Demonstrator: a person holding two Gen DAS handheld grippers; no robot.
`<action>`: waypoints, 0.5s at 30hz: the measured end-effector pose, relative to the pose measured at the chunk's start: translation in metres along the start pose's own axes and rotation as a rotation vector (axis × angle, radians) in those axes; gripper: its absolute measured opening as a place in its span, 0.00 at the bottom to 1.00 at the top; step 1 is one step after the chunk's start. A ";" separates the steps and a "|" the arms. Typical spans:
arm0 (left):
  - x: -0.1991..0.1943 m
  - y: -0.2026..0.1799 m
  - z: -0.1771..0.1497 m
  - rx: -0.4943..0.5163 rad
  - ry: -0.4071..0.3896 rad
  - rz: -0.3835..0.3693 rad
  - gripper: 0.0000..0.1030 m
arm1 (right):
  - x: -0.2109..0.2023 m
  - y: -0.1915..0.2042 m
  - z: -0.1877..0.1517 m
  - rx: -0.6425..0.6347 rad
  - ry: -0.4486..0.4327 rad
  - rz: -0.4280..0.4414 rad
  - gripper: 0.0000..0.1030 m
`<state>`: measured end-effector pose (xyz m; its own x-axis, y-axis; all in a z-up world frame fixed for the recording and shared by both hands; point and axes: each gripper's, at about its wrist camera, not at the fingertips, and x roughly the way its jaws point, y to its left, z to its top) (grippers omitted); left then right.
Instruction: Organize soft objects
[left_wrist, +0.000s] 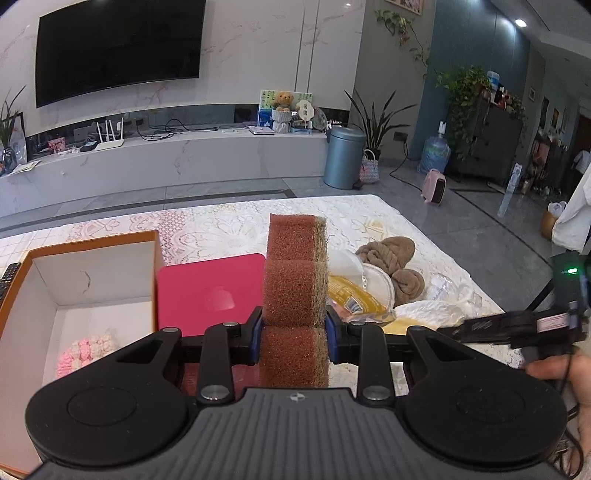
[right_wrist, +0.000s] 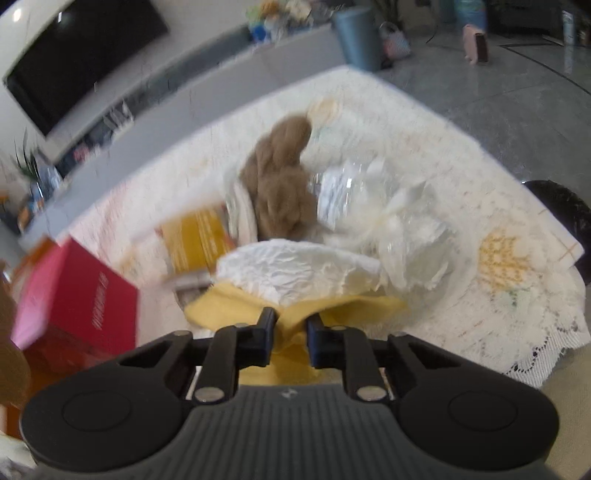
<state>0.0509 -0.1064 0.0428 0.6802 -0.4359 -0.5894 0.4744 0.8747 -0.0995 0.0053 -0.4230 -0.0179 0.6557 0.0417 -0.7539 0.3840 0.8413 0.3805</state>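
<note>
A brown sponge (left_wrist: 294, 291) with a coarse scouring layer along its right edge is being pinched upright between the jaws of the left gripper (left_wrist: 294, 330), whose blue pads are pressing into its two sides. The sponge is being held above the table (left_wrist: 229, 229), which is covered by a white lace cloth. Just left of the sponge a pink box lid (left_wrist: 210, 291) is lying flat, and further left of it an open white cardboard box (left_wrist: 77, 295) with an orange rim is standing, with a pink and white fluffy item (left_wrist: 86, 352) lying inside it. To the right of the sponge a pile of soft things is lying: a yellow packet (left_wrist: 354, 299), a tan knitted cloth (left_wrist: 391, 266) and crumpled white plastic wrapping (left_wrist: 443, 306).

In the right wrist view, which is blurred, a yellow cloth (right_wrist: 295, 317) is being gripped by the right gripper (right_wrist: 291, 338), its jaws drawn in close on a bunched fold of the fabric. A crumpled white sheet (right_wrist: 299, 266) is lying on the yellow cloth, just beyond the jaws. In the left wrist view, part of the right gripper and the hand (left_wrist: 565, 373) holding it are being seen at the far right of the sponge.
</note>
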 end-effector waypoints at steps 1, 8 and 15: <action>0.000 0.002 0.000 -0.006 0.000 -0.001 0.35 | -0.007 -0.003 0.001 0.024 -0.030 0.020 0.14; -0.003 0.012 0.002 -0.053 -0.005 0.004 0.35 | -0.038 -0.006 0.005 0.110 -0.126 0.197 0.14; -0.006 0.010 0.000 -0.016 -0.032 0.045 0.35 | -0.073 0.020 0.009 0.036 -0.265 0.315 0.07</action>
<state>0.0521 -0.0948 0.0454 0.7185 -0.4021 -0.5675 0.4339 0.8969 -0.0861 -0.0290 -0.4140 0.0495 0.8877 0.1497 -0.4355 0.1575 0.7899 0.5926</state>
